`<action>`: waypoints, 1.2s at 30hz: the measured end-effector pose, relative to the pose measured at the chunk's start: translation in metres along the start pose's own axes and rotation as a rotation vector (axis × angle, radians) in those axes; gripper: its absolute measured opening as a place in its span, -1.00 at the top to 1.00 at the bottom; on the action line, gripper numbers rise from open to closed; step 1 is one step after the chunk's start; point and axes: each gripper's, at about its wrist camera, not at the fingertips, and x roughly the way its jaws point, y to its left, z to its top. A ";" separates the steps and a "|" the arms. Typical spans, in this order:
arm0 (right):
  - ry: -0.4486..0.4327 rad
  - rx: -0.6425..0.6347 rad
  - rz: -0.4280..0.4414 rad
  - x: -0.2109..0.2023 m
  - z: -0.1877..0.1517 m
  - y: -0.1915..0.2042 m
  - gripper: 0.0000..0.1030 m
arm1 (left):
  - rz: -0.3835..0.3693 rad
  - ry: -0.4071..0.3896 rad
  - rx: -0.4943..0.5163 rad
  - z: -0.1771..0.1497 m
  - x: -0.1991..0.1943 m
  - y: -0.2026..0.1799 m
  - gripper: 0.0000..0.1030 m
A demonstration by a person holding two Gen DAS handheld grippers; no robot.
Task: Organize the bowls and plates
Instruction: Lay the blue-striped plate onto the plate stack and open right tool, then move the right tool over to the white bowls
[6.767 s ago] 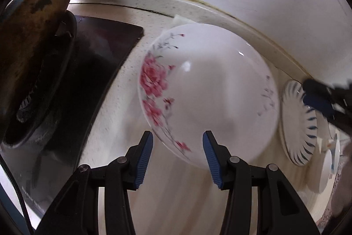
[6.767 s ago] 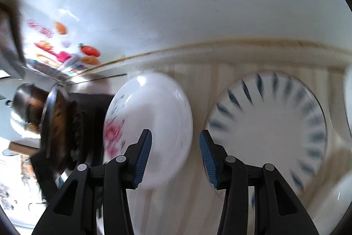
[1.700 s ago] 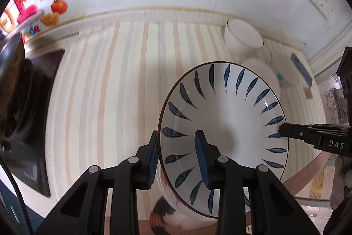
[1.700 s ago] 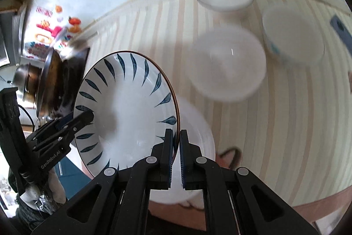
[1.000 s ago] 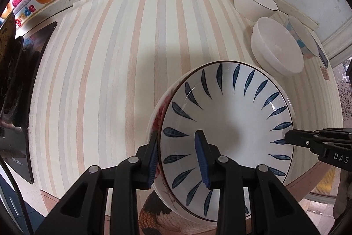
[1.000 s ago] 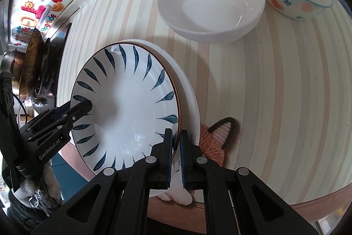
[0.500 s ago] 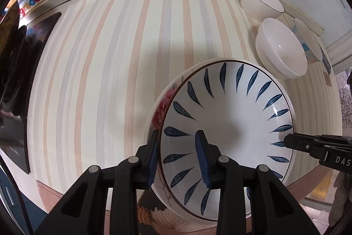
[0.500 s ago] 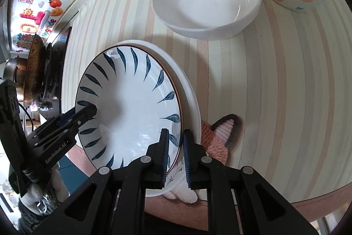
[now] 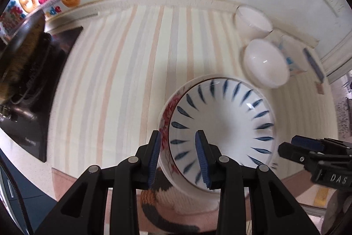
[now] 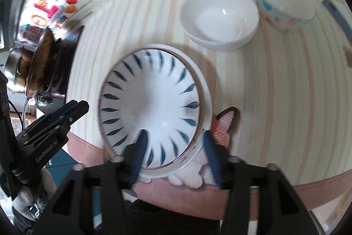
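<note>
Blue-leaf plate is sitting nested on the floral plate, lower centre of frame, on the striped counter. Left gripper and right gripper are both hovering with jaws apart, straddling the plate rim without clamping.

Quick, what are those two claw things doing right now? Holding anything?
Left gripper: open, fingers either side of the stacked plates' rim, gripping nothing.
Right gripper: open, holding nothing, above the blue-leaf plate.
</note>
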 end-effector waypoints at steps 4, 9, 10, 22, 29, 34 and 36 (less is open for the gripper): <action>-0.080 -0.032 -0.036 -0.041 -0.021 0.022 -0.26 | -0.009 -0.062 0.019 -0.012 -0.044 -0.002 0.20; -0.154 -0.053 -0.051 -0.087 -0.056 0.048 -0.54 | -0.036 -0.113 0.044 -0.032 -0.090 -0.003 -0.31; -0.164 -0.058 -0.062 -0.095 -0.064 0.053 -0.59 | -0.042 -0.124 0.045 -0.038 -0.099 -0.004 -0.44; -0.294 -0.042 -0.080 -0.174 -0.160 0.086 -0.67 | -0.061 -0.212 0.102 -0.090 -0.165 -0.004 -0.45; -0.316 0.005 -0.031 -0.187 -0.178 0.075 -0.68 | -0.059 -0.213 0.090 -0.099 -0.167 -0.012 -0.45; -0.313 0.029 -0.003 -0.183 -0.159 0.046 -0.69 | -0.033 -0.217 0.061 -0.085 -0.155 -0.026 -0.45; -0.310 0.037 0.003 -0.178 -0.143 0.029 -0.69 | -0.020 -0.218 0.056 -0.074 -0.147 -0.034 -0.45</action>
